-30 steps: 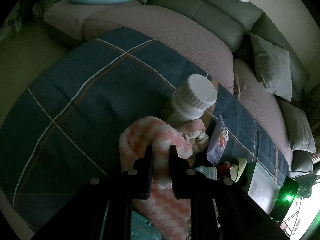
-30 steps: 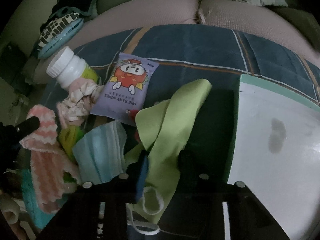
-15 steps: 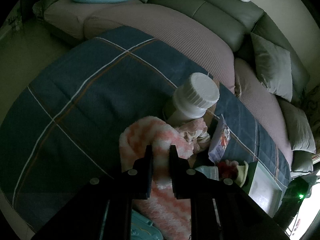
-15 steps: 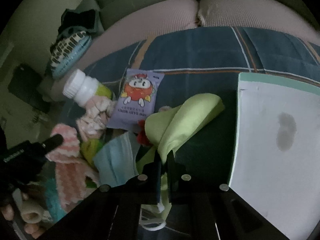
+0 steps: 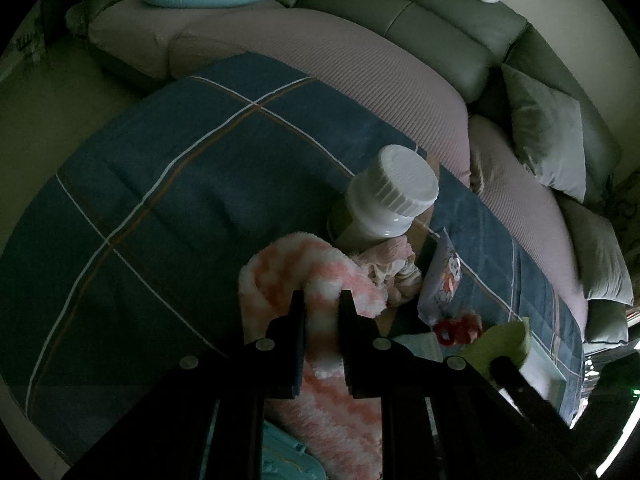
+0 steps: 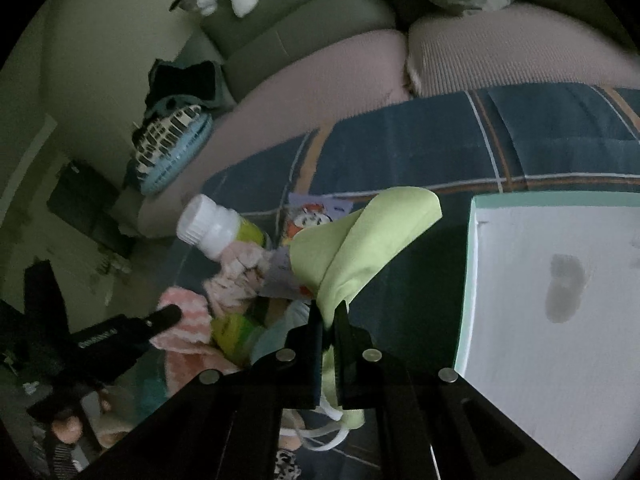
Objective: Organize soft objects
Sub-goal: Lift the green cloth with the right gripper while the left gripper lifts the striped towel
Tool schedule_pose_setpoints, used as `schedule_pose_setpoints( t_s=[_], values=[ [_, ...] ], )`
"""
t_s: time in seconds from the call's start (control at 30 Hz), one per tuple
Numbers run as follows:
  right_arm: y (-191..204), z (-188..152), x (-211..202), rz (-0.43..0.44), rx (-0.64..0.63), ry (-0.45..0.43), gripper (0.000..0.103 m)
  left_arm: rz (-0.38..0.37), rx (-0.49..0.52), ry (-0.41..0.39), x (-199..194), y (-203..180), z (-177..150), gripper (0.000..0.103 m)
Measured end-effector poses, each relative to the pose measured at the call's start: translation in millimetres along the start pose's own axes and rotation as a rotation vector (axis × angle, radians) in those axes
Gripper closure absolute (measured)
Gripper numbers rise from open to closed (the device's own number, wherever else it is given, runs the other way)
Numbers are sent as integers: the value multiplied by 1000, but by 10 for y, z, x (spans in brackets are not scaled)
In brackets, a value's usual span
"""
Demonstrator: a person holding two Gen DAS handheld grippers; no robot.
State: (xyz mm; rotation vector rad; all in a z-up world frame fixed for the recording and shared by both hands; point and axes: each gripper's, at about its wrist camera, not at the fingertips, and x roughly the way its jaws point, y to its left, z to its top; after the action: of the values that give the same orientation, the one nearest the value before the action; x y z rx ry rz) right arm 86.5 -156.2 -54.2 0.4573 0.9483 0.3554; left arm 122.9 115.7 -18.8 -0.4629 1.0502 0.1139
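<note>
My left gripper point(image 5: 322, 298) is shut on a fluffy pink-and-white sock point(image 5: 320, 276) that lies on the plaid blue cloth point(image 5: 168, 184); the same sock point(image 6: 188, 320) shows in the right wrist view beside the left gripper's fingers point(image 6: 166, 314). My right gripper point(image 6: 328, 312) is shut on a light green cloth point(image 6: 360, 248), lifted off the pile and draping over its jaws. A crumpled pale pink cloth point(image 5: 394, 268) and a light blue face mask point(image 6: 276, 336) lie between the two.
A white-capped bottle point(image 5: 390, 196) leans on the pile. A purple cartoon wipes packet point(image 5: 444, 276) and a red item point(image 5: 458, 326) lie nearby. A white box with a teal rim point(image 6: 560, 280) stands at right. Sofa cushions point(image 5: 360, 60) lie behind.
My right gripper closed on the green cloth and raised it off the pile, turning as it went. The left gripper kept still, holding the sock.
</note>
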Motion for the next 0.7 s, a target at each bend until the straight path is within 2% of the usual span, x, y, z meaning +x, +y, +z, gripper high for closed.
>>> schedule_pose_setpoints(
  t_s=[0.2,0.5,0.7],
  values=[
    [102,75,-223,21,-15,-76,99,2,-4,-6,-18,5,5,87],
    [205,101,-765,10,-42,-213,99,-9,-10,-14,-24,27,1,91],
    [176,46,-1005,-10,-36,-254,99,-17,-18,-21,-29,31,5,92]
  ],
)
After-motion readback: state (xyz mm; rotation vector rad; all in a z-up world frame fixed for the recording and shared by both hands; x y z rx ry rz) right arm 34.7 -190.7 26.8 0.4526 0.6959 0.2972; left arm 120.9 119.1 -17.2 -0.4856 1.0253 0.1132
